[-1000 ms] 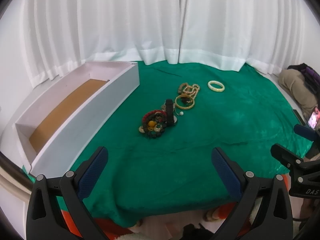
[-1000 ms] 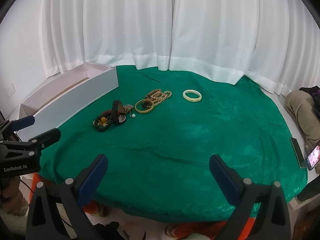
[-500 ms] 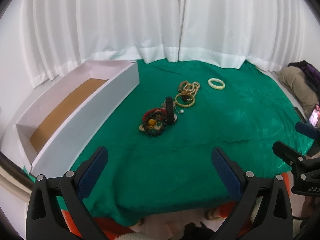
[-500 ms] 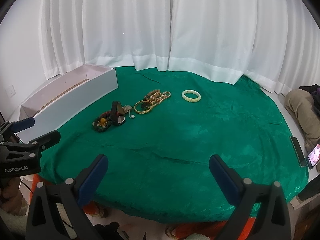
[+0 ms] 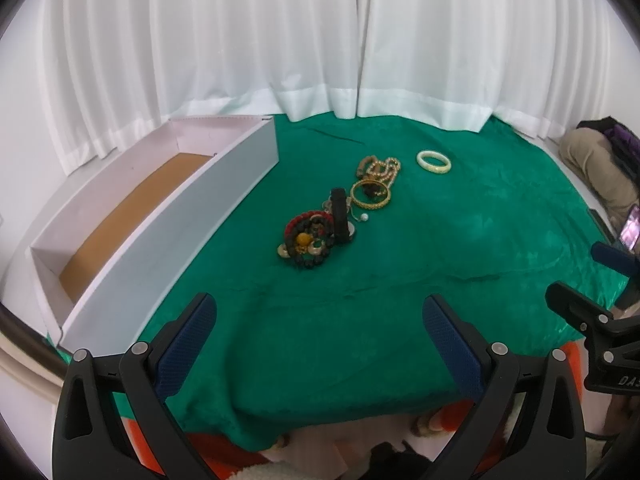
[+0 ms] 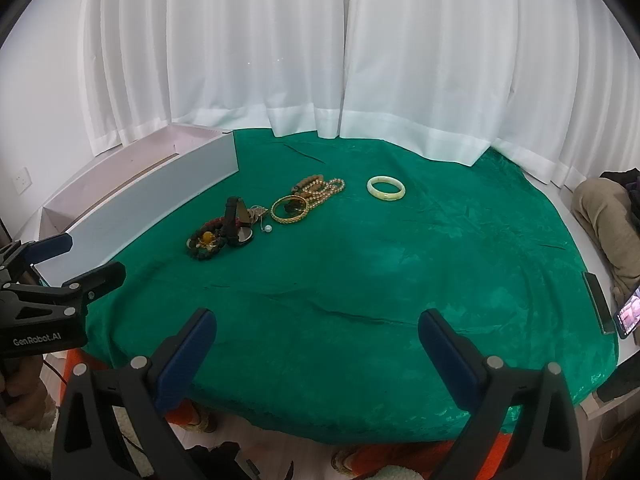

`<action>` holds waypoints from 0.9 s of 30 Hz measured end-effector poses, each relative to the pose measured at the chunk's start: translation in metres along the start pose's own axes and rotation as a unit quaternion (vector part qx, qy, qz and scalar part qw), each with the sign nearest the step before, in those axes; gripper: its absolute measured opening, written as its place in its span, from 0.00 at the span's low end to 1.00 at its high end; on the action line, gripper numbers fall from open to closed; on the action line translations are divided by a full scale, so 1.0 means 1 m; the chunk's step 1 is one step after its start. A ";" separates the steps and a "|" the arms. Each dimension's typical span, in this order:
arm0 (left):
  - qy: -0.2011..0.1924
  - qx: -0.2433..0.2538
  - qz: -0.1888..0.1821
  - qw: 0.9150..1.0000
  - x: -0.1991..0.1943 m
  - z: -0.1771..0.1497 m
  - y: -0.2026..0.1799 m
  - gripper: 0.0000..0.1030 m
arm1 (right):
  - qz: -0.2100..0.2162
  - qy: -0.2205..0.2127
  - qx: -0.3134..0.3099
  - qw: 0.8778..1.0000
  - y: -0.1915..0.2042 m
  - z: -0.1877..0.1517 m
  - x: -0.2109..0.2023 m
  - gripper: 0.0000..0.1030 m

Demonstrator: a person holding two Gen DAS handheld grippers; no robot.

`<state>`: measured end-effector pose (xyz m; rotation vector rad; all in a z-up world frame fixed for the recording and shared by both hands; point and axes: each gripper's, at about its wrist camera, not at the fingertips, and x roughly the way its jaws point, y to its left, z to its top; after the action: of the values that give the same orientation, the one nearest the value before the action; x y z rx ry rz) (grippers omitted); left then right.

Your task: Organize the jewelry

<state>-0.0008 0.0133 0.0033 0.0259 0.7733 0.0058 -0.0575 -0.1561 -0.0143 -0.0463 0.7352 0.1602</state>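
Note:
Jewelry lies in a loose row on the green cloth point(image 5: 400, 280): a pile of dark and red bead bracelets point(image 5: 308, 236) point(image 6: 208, 240) with a black watch point(image 5: 340, 216) point(image 6: 234, 222), a gold bangle point(image 5: 370, 195) point(image 6: 290, 209), pearl strands point(image 5: 382, 168) point(image 6: 324, 190) and a pale jade bangle point(image 5: 434, 162) point(image 6: 386, 188). A long white box point(image 5: 172, 236) point(image 6: 160, 208) with a brown floor stands at the left. My left gripper point(image 5: 320, 320) and right gripper point(image 6: 316, 332) both hang open near the table's front edge, well short of the jewelry, holding nothing.
White curtains point(image 6: 320, 60) close off the back. At the right, off the table, lie beige clothing point(image 6: 604, 220) and a lit phone point(image 6: 628, 316). The other gripper shows at each view's side edge. Orange fabric point(image 5: 208, 448) sits below the table's front.
Both views have crept slightly forward and up; the jewelry sits a touch higher in frame. Nothing on the table has moved and both grippers stay open.

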 end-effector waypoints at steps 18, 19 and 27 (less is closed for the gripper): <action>0.008 0.003 0.004 1.000 0.003 -0.003 -0.001 1.00 | 0.004 0.005 -0.002 1.000 0.006 -0.001 0.000 1.00; 0.009 0.003 0.005 1.000 0.004 -0.003 -0.001 1.00 | 0.004 0.005 -0.001 1.000 0.005 -0.001 0.001 1.00; 0.012 0.003 0.005 1.000 0.005 -0.004 0.000 1.00 | 0.007 0.007 -0.003 1.000 0.008 0.001 0.001 1.00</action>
<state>-0.0001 0.0132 -0.0037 0.0347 0.7964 0.0133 -0.0570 -0.1480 -0.0143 -0.0485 0.7502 0.1751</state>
